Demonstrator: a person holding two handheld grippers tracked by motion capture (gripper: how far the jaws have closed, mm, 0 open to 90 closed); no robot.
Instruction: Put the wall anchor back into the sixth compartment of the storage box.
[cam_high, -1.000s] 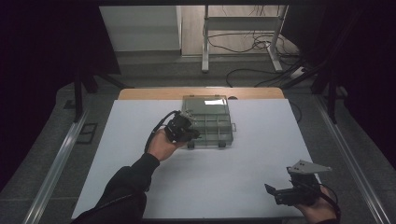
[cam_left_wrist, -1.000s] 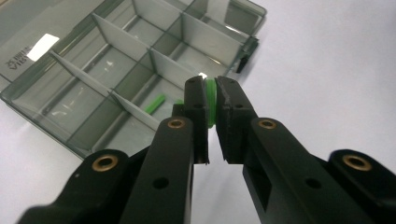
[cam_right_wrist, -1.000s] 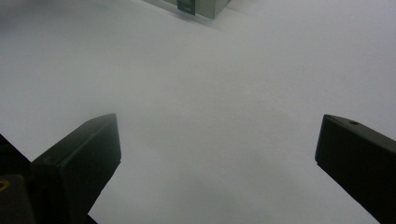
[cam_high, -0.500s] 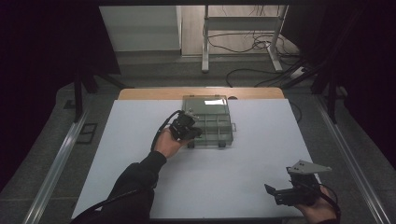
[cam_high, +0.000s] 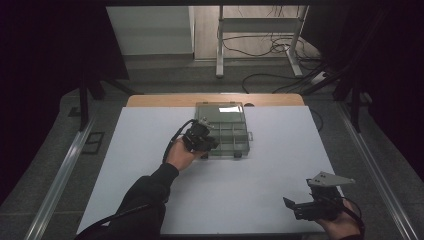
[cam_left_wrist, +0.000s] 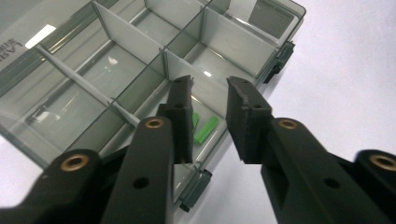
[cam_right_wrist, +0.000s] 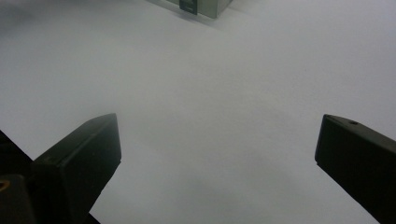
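Left gripper (cam_left_wrist: 208, 93), jaws just parted and empty, hovers over green pieces (cam_left_wrist: 206, 129) dropped in the box (cam_left_wrist: 84, 88); next, withdraw. Right gripper (cam_high: 305, 207) rests wide apart.

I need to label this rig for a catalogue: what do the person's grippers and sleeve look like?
Both grippers are black with two blocky jaws. The left gripper has brass-coloured pivot pins and trails a black cable. The right gripper carries a grey three-cornered plate. The left arm wears a dark sleeve.

Surface (cam_high: 150, 165): covered in white, wooden edge at far side
Floor (cam_high: 165, 80): grey carpet, cables (cam_high: 260, 47) strewn
Furniture: white metal frame (cam_high: 220, 45) behind
Light: dim, sides left dark
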